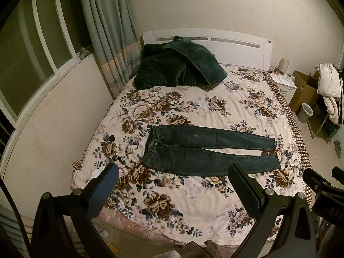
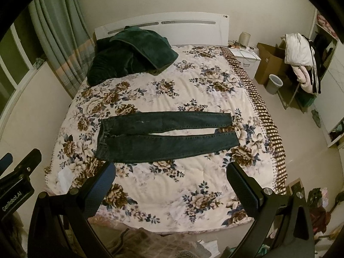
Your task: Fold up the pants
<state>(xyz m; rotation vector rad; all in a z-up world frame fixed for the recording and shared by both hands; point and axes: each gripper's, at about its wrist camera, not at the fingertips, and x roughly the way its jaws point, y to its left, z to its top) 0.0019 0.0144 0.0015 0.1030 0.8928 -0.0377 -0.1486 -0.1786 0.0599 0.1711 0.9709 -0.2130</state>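
- nearest the cameras, the left gripper and right gripper hang above the foot of the bed, both spread wide with nothing between the fingers.
- just past them lies the quilt, floral, bare at its near edge.
- mid-bed, the jeans lie flat and crosswise, waistband to the left, cuffs to the right, legs side by side with a thin gap between them.
- further back, a dark green blanket is heaped against the headboard, well apart from the jeans.
- judging by this, folding has not begun; the step in hand is the approach.
- next move likely calls for both grippers to drop to the near leg's edge, one by the waistband, one by the cuff, and pinch only that layer.
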